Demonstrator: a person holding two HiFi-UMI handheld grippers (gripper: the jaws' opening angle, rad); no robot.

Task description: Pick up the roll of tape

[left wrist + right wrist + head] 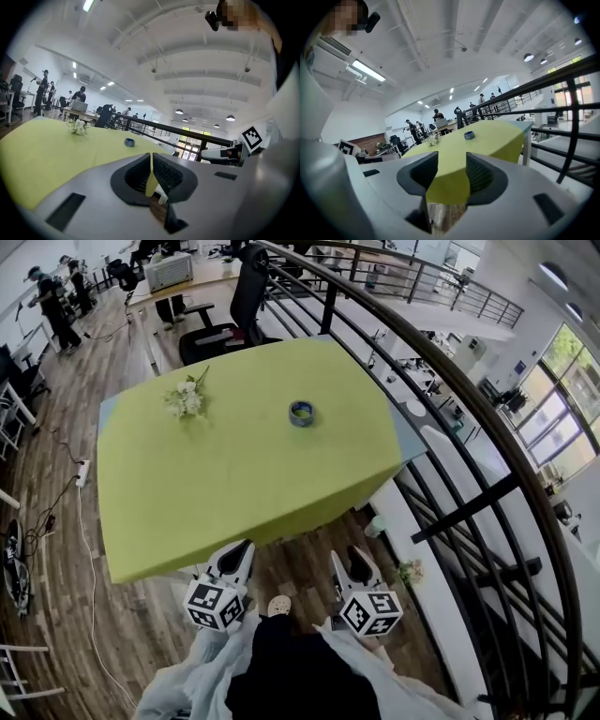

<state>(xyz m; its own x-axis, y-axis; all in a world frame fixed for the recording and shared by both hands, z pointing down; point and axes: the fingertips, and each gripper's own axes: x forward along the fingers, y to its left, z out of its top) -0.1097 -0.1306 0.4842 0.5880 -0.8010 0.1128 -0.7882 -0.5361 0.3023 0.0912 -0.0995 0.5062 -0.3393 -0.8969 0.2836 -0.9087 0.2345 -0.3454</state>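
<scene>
The roll of tape, a small blue ring, lies flat on the yellow-green table, right of its middle. It also shows as the tape in the left gripper view and as the tape in the right gripper view, far ahead of both. My left gripper hangs just short of the table's near edge, its jaws drawn together to a thin slit with nothing in them. My right gripper sits beside it, its jaws open and empty.
A small bunch of white flowers lies on the table's far left. A dark metal railing runs along the table's right side. A black office chair stands behind the table. Cables trail on the wooden floor at left.
</scene>
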